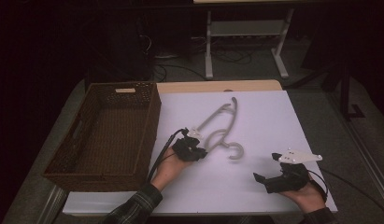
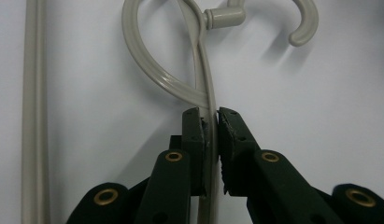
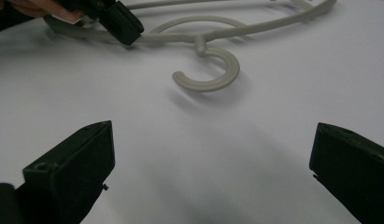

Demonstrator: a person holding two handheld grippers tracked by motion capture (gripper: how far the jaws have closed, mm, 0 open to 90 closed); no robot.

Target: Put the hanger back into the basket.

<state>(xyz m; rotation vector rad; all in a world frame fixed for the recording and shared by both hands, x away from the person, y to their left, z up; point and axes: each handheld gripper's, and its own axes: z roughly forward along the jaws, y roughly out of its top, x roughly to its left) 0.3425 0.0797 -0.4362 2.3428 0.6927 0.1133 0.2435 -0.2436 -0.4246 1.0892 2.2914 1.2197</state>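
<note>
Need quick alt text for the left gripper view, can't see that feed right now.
The left gripper is shut on the thin arm of a beige plastic hanger, its two black jaws pinching the arm just below where the loop crosses it. The hanger's hook curls at top right, over a white table surface.

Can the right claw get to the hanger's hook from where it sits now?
Probably yes. The right claw stands open, and bare white table lies between it and the hook. The left claw grips the hanger's arm, apart from the hook.
</note>
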